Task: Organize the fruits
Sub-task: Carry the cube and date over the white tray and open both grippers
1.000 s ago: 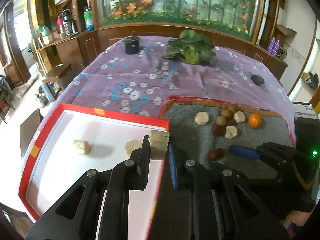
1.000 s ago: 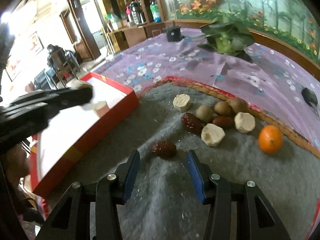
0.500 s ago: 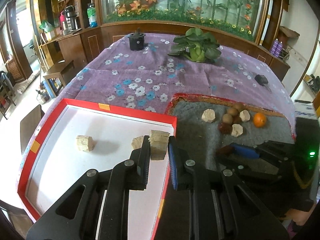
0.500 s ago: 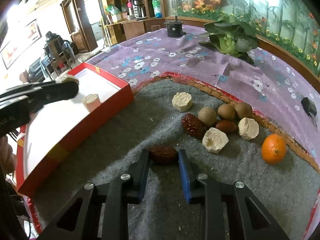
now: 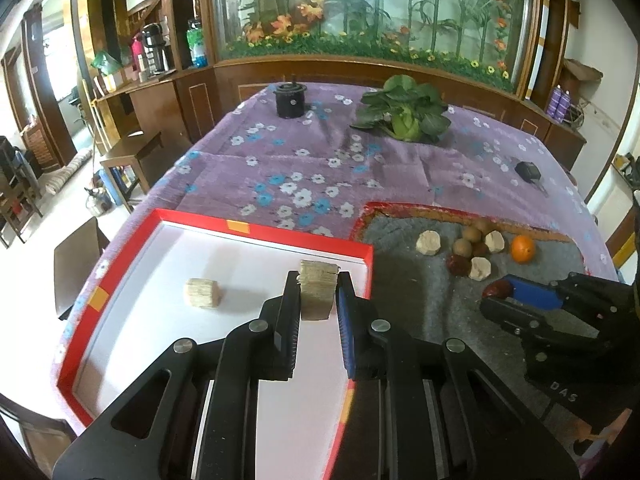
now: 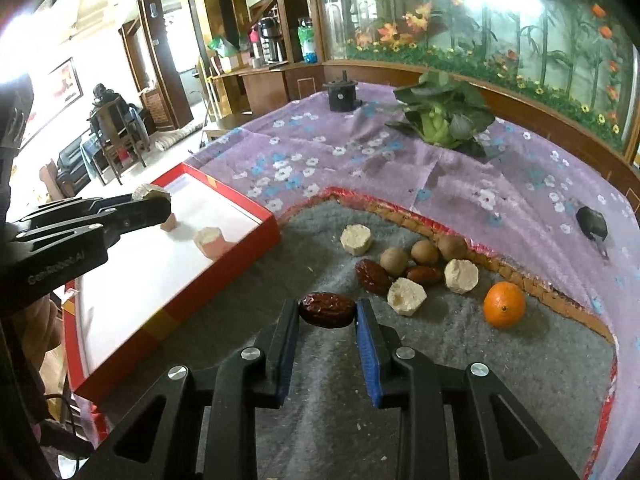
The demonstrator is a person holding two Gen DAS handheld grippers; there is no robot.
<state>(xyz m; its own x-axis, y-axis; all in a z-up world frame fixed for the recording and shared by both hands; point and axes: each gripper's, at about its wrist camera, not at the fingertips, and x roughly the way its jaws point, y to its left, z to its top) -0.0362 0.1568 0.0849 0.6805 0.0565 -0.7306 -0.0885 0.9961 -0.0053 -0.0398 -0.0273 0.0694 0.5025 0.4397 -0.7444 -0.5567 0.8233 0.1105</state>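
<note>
My left gripper (image 5: 318,294) is shut on a beige fruit chunk (image 5: 317,294) and holds it above the red-rimmed white tray (image 5: 260,230). Another beige chunk (image 5: 202,293) lies in the tray; the right wrist view shows two chunks (image 6: 211,241) there. My right gripper (image 6: 327,314) is shut on a dark red date (image 6: 327,314), lifted just above the grey mat (image 6: 440,360). The left gripper also shows in the right wrist view (image 6: 156,208). The right gripper shows at the right of the left wrist view (image 5: 500,294).
On the mat lie several beige chunks (image 6: 406,297), brown round fruits (image 6: 394,262), two dates (image 6: 372,276) and an orange (image 6: 504,305). On the purple flowered cloth stand a leafy green vegetable (image 6: 442,120), a black cup (image 6: 341,96) and a small black object (image 6: 592,222).
My right gripper closed on the date and lifted it off the mat. My left gripper rose and moved left over the tray with the chunk still held.
</note>
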